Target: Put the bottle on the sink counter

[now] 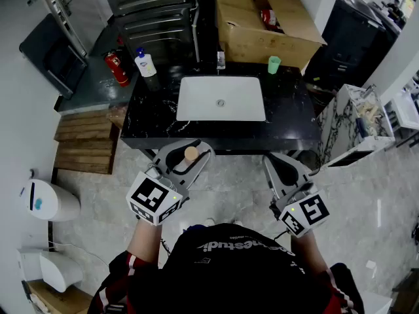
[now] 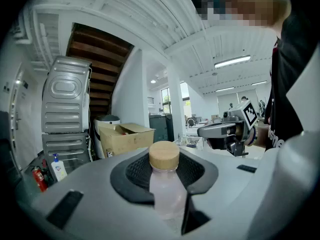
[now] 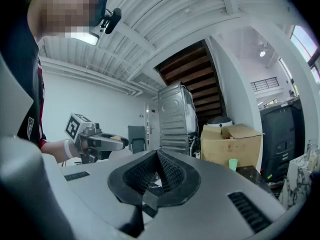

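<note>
A clear bottle (image 2: 167,189) with a round wooden cap (image 2: 164,155) stands upright between the black pads of my left gripper (image 2: 165,171), which is shut on it. In the head view the cap (image 1: 190,154) shows inside the left gripper (image 1: 188,157), just in front of the black sink counter (image 1: 288,120). My right gripper (image 1: 280,163) is held level beside it, a little to the right. Its pads meet at the tips (image 3: 157,156) with nothing between them.
A white basin (image 1: 221,99) sits in the middle of the counter. A soap dispenser (image 1: 145,63) stands at the counter's back left and a green cup (image 1: 273,65) at its back right. Behind is a cardboard box (image 1: 262,25). A wooden pallet (image 1: 85,142) lies on the left.
</note>
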{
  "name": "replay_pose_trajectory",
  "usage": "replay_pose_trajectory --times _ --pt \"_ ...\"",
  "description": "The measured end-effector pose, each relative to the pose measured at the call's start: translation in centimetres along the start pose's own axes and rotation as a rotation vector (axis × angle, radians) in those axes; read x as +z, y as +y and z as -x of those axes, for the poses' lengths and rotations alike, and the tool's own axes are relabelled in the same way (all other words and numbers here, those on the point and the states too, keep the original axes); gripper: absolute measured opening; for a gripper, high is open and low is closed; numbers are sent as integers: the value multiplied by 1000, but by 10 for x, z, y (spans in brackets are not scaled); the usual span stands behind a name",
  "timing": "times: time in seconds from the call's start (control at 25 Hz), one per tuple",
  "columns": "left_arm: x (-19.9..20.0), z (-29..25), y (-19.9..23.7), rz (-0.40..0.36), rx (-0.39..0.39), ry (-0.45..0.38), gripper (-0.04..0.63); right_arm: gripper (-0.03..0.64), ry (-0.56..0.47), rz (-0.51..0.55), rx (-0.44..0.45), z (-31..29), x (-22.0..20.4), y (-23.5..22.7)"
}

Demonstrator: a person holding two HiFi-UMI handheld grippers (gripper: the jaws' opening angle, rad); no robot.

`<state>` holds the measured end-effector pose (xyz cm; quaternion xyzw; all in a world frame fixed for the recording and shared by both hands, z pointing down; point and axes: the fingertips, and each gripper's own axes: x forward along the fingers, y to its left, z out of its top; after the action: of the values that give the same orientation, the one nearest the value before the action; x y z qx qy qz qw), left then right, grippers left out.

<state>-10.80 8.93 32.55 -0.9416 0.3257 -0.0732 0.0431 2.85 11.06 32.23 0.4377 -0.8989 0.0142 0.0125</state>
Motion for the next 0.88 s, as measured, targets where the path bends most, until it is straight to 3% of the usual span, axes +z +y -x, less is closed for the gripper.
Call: replay_pose_trajectory --times 0.88 --pt "1 -14 -6 9 20 13 127 40 -14 -10 12 14 3 -16"
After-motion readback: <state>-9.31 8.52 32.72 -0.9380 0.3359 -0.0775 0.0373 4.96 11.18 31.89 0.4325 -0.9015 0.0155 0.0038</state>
